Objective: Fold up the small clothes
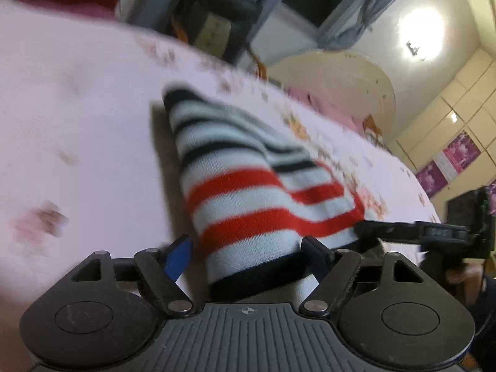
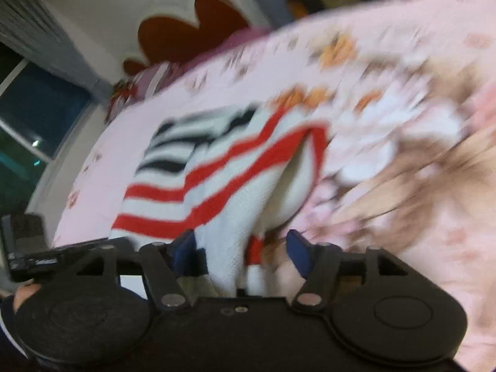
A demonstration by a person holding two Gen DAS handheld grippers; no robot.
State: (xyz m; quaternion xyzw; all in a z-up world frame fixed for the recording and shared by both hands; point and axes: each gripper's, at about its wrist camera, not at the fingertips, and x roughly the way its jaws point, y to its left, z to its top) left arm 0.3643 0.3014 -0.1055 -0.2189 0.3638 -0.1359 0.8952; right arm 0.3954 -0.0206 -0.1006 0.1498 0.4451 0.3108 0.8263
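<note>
A pink floral bedsheet (image 1: 77,99) is covering the bed and filling most of both views. A striped knit garment (image 1: 248,192), white with red and dark bands, is lying on the sheet, its dark-hemmed near edge running in between the fingers of the left gripper (image 1: 248,255). That gripper's jaws are standing wide apart with the cloth passing between them; no pad is seen pressing on it. In the right wrist view the garment (image 2: 217,179) is likewise reaching in between the spread fingers of the right gripper (image 2: 243,248), jaws apart, fabric loose between them. This view is blurring heavily. A red heart-shaped headboard (image 2: 189,31) is showing beyond the bed.
</note>
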